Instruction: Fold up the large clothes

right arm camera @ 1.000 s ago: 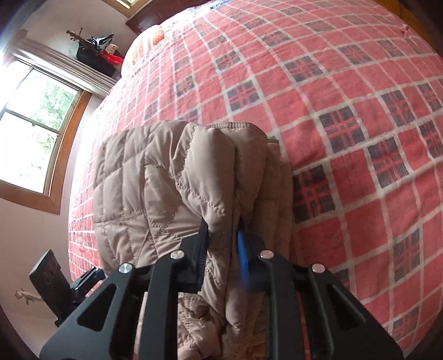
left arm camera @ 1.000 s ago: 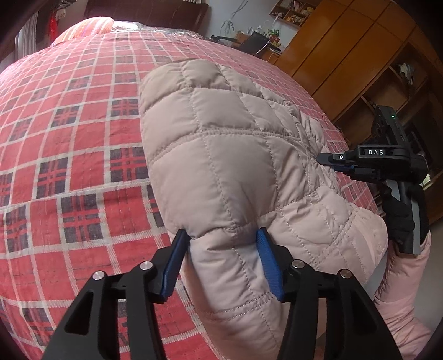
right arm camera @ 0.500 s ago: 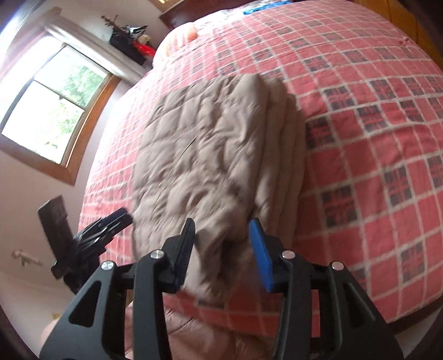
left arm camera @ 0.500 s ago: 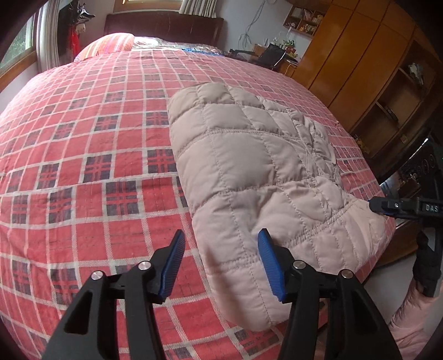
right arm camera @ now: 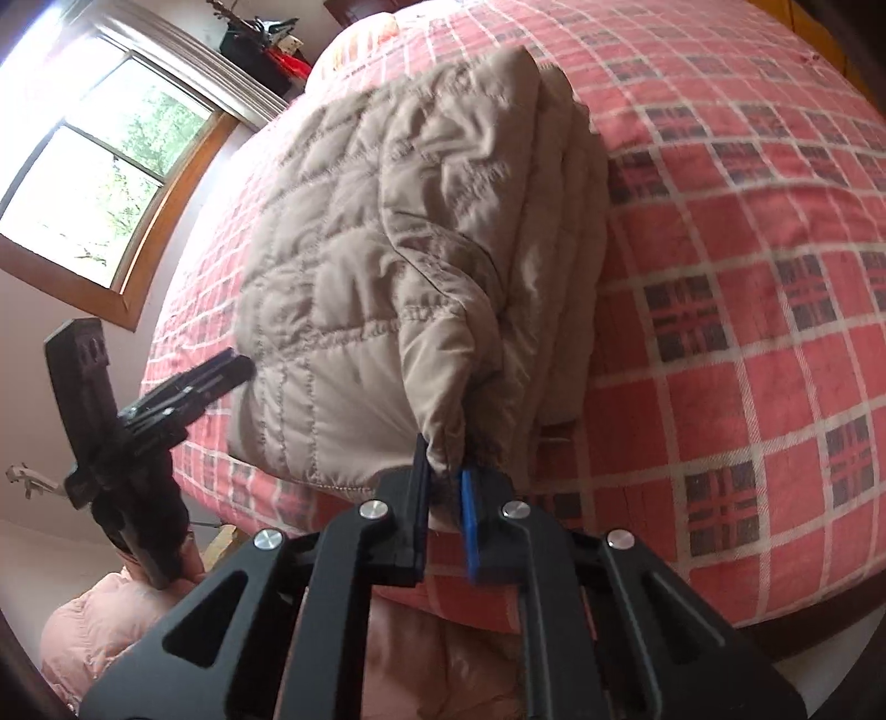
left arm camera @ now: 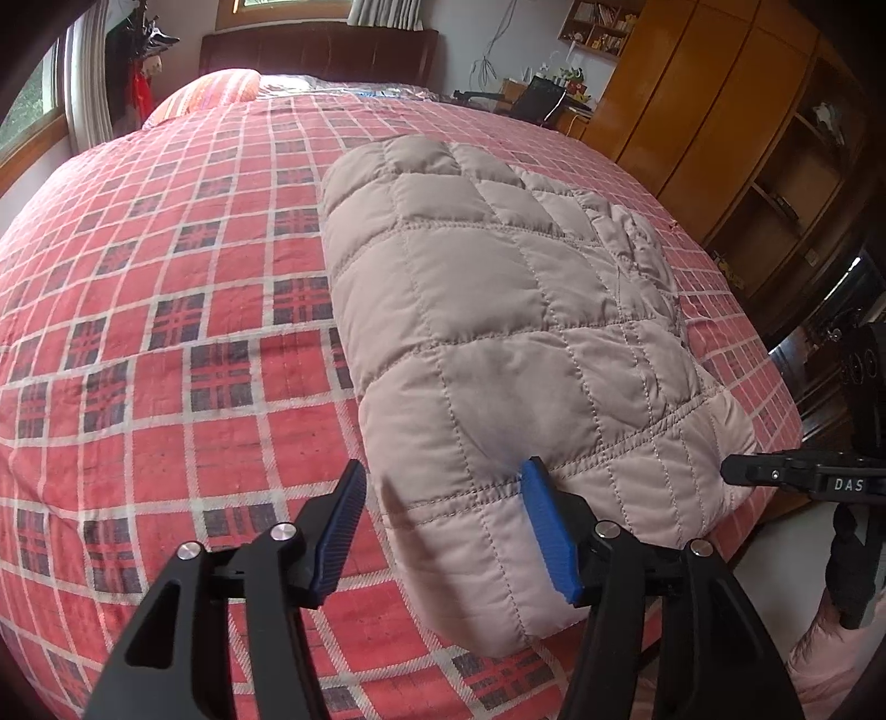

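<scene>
Jaws on the left gripper (left arm camera: pixel 443 529) are spread wide with nothing between them; the blue pad at about 4 o'clock sits over the near edge of the quilted jacket (left arm camera: pixel 498 310), the other pad at 8 o'clock is over bare bedspread, and I can't tell if either one touches. Jaws on the right gripper (right arm camera: pixel 446 501) are nearly together and pinched on a bunched fold at the jacket's near corner, fabric poking up out of the gap at 12 o'clock.

The beige puffer jacket (right arm camera: pixel 387 232) is folded into a thick rectangular bundle, lying on the plaid bedspread (left arm camera: pixel 166 332) close to the foot edge of the bed. In the right wrist view you can see the stacked layers down its right side around 1 o'clock. In the left wrist view the top panel looks pretty flat, a bit rumpled toward 2 o'clock.

Further out: right gripper shows at 4 o'clock in the left view (left arm camera: pixel 775 475), just beside the jacket's corner, and the left one shows at 9 o'clock in the right view (right arm camera: pixel 221 371), its tip next to the jacket's edge. A pink sleeve (right arm camera: pixel 105 626) is down at 7 o'clock. Pillow (left arm camera: pixel 210 94) and dark headboard (left arm camera: pixel 315 52) are at the far end around 11 to 12, wooden wardrobe (left arm camera: pixel 709 99) at 2 o'clock, window (right arm camera: pixel 94 171) at 10 o'clock in the right view.
</scene>
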